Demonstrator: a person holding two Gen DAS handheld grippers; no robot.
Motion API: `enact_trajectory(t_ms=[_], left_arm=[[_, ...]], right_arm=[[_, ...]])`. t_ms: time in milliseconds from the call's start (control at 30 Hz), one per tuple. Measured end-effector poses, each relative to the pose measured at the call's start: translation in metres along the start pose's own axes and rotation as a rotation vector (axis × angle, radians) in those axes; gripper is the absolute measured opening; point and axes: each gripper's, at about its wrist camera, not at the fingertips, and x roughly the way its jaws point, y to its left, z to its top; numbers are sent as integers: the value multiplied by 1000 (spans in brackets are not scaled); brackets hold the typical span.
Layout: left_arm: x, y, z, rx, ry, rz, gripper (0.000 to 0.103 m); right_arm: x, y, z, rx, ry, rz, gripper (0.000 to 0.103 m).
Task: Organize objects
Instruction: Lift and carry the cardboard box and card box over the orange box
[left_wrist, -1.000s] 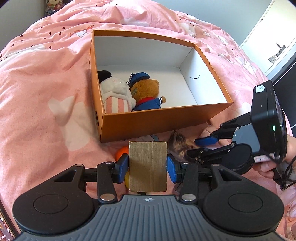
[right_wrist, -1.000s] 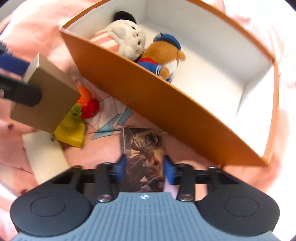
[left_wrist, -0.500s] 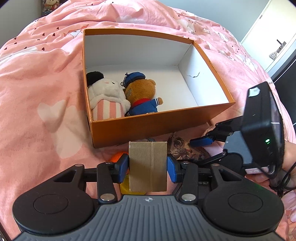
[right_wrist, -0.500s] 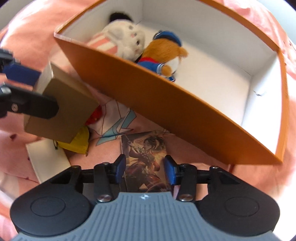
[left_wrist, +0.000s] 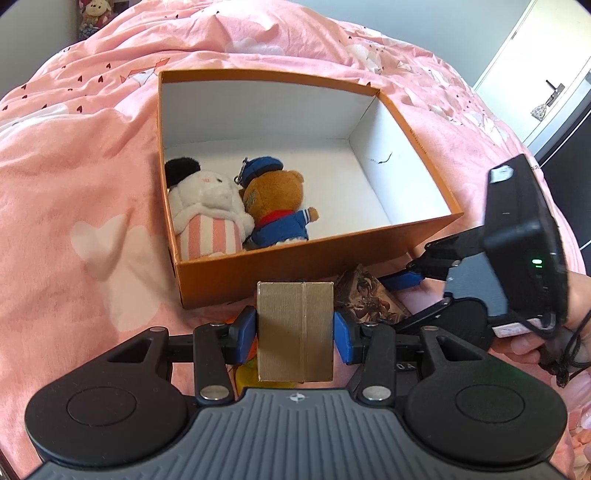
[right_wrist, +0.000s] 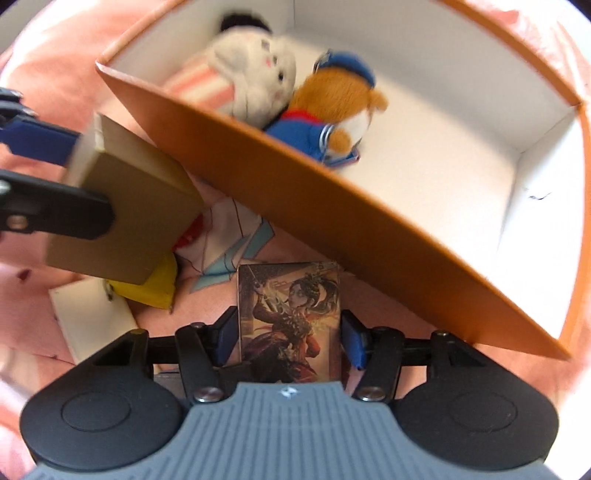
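Two plush toys (left_wrist: 236, 210) fill one corner of the orange box (left_wrist: 295, 266); left hand-held gripper (left_wrist: 295, 328) pinches gold box (left_wrist: 295, 328).

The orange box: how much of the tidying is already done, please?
Done: the white plush and the bear lie in the orange box. In hand: the left gripper holds the gold box. The right gripper's jaws have just been opening around the picture card. Left: that card and the yellow toy.
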Motion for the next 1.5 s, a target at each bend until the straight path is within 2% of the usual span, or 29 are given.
enact_trajectory(t_ms=[133, 367, 500, 700, 933, 1000, 1100, 1233, 1500], left_arm=[[-14, -4, 8, 18, -33, -28, 50], [-34, 1, 32, 17, -60, -87, 50], [-46, -1, 51, 59, -112, -60, 50], [-39, 1, 89, 135, -152, 47, 50], [-1, 24, 135, 153, -103, 127, 50], [8, 29, 143, 159, -88, 140, 50], [24, 34, 154, 169, -71, 159, 50], [46, 35, 163, 189, -43, 192, 50], [85, 25, 168, 232, 49, 348, 50]], right_arm=[[-38, -1, -3, -2, -83, 5, 59], [-104, -8, 5, -62, -199, 90, 59], [-128, -13, 16, -146, -269, 67, 59], [-120, -16, 57, -316, -312, -51, 59], [-71, -33, 107, -534, -338, -109, 59], [-53, -35, 121, -578, -321, -128, 59], [-32, -43, 134, -635, -294, -131, 59], [-6, -56, 151, -648, -247, -89, 59], [29, -68, 160, -696, -195, -21, 59]])
